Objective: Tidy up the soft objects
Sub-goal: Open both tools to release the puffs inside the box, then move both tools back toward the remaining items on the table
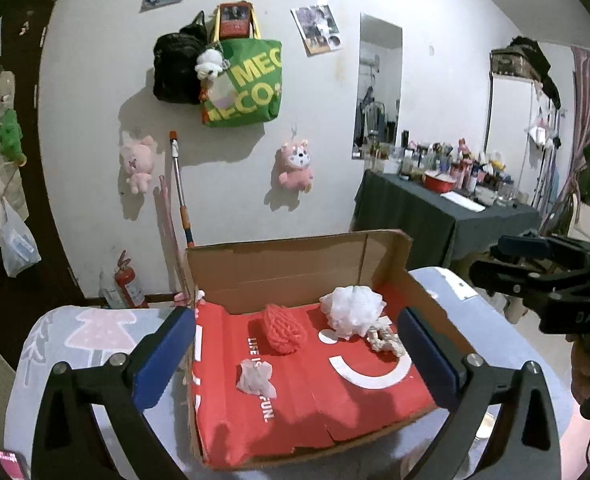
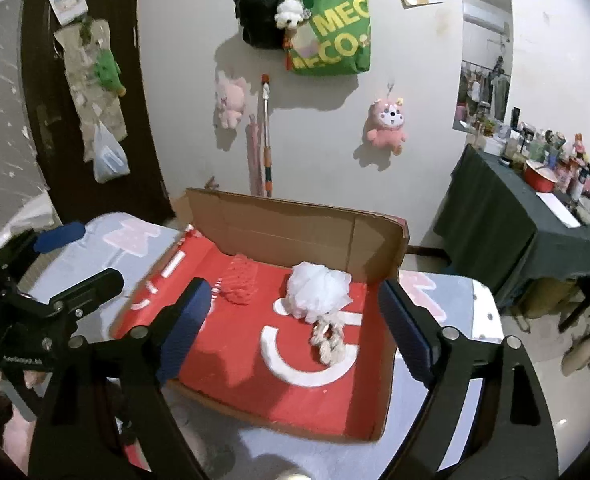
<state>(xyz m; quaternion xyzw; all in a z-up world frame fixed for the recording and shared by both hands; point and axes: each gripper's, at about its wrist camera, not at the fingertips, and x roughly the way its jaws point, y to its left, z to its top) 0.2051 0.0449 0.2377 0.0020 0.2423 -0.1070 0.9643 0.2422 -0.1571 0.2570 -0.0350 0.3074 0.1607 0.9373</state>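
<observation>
Red-lined cardboard box sits open on the table, and the soft things lie on its red floor. A white mesh puff rests near the back wall of the box, with a short knotted rope piece touching its near side. Just left of the puff is an orange knitted piece, close to it but apart. Nearer the front, on the printed lettering, lies a small pale crumpled piece, clear of the other three. In the right wrist view the puff, the rope and the orange piece show in the same places; the pale piece is hidden behind a finger there.

Both tools hang over the near side of the box with nothing in them. The left gripper has its blue pads spread wide, and the box floor shows between them. The right gripper is likewise spread, its pads well apart and touching nothing.

Judging by this, the gathering looks largely done: four soft items are inside the box, and none can be seen on the patterned tablecloth around it, though the nearest strip of table is hidden by the tools. What may remain is tidying inside the box, or fetching anything that lies out of view. The plush toys hanging on the wall seem to be room decoration, not part of the job.
</observation>
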